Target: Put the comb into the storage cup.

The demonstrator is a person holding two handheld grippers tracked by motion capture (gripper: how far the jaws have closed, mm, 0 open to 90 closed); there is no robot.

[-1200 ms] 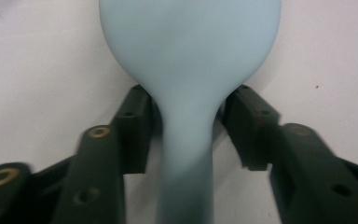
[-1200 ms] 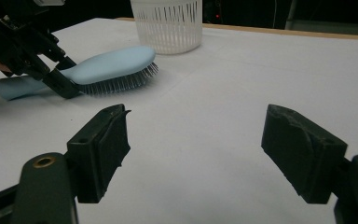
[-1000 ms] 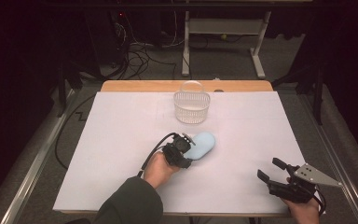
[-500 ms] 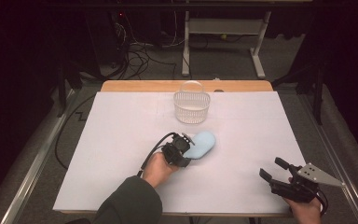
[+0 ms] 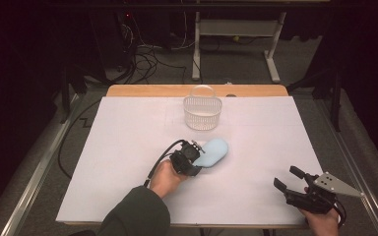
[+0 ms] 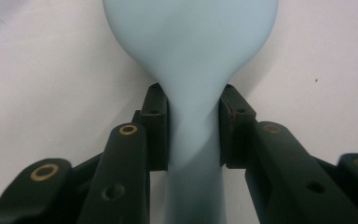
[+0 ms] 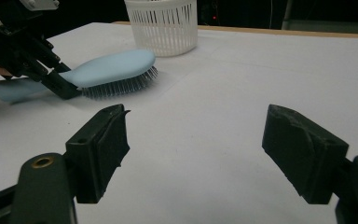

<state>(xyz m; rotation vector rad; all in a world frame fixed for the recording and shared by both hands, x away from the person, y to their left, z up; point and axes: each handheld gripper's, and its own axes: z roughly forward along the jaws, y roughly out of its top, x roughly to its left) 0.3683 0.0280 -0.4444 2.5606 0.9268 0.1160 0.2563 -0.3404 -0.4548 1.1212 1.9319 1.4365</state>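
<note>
Blue hairbrush (image 5: 211, 153) neck pinched by left gripper (image 5: 193, 156) | white basket (image 5: 203, 112) just beyond | right gripper (image 5: 289, 181) agape, apart

in the left gripper view, the light blue hairbrush (image 6: 191, 51) runs off the top edge, its head cut short, and its handle leaves by the bottom edge; the bristles are turned away underneath. from the high view, the left gripper (image 5: 193, 156) covers the brush's neck, and the bristles cannot be made out. at the lower right of that frame, the right hand (image 5: 325, 223) is clipped by the bottom edge. in the right gripper view, the white basket (image 7: 162, 24) loses its rim at the top edge.
</note>
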